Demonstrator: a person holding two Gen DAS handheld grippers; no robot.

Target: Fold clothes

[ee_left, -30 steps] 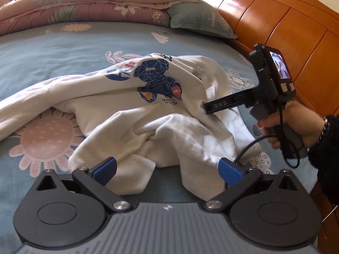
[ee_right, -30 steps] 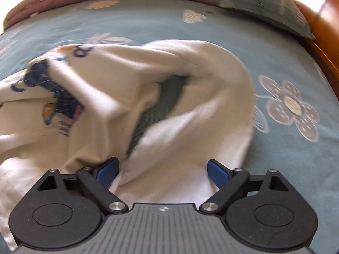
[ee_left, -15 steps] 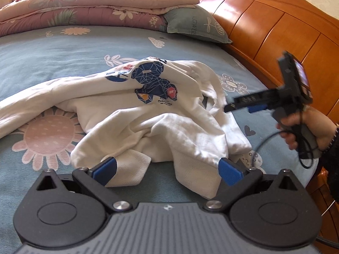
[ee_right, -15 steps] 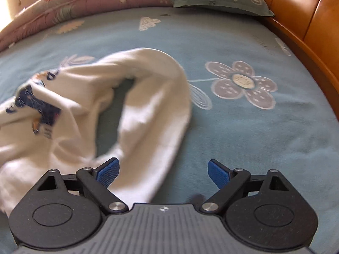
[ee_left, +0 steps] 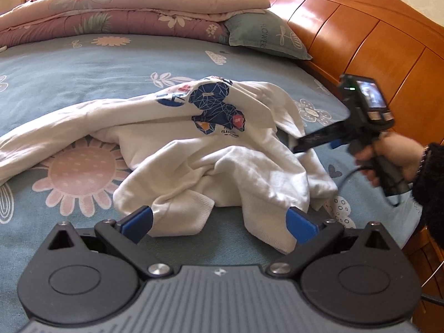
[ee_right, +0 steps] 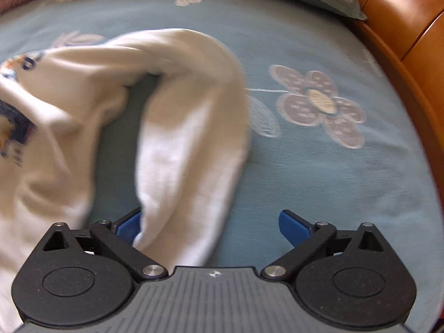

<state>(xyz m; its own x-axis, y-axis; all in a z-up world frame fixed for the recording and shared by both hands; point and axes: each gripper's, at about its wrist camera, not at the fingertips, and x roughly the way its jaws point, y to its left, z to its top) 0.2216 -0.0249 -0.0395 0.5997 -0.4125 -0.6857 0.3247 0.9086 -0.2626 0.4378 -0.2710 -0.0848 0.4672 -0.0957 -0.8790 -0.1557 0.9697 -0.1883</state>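
A crumpled white sweatshirt (ee_left: 194,149) with a blue geometric print lies on the blue floral bed sheet (ee_left: 83,63). My left gripper (ee_left: 219,223) hovers open just in front of its ribbed hem, holding nothing. A hand holds my right gripper (ee_left: 305,144) at the sweatshirt's right edge, pointing steeply down. In the right wrist view its jaws are opening around the right gripper (ee_right: 212,224). A white sleeve (ee_right: 188,138) runs down between them, close to the left fingertip (ee_right: 130,224), and the pads do not press on it.
A wooden headboard (ee_left: 360,41) runs along the right side of the bed. A grey-green pillow (ee_left: 266,36) and a folded pink quilt (ee_left: 125,8) lie at the far end. The right gripper's cable (ee_left: 349,177) hangs above the sheet.
The right gripper swung out to the right off the sweatshirt, then came back to its right edge. Its jaws spread slightly wider. The left gripper stayed in place.
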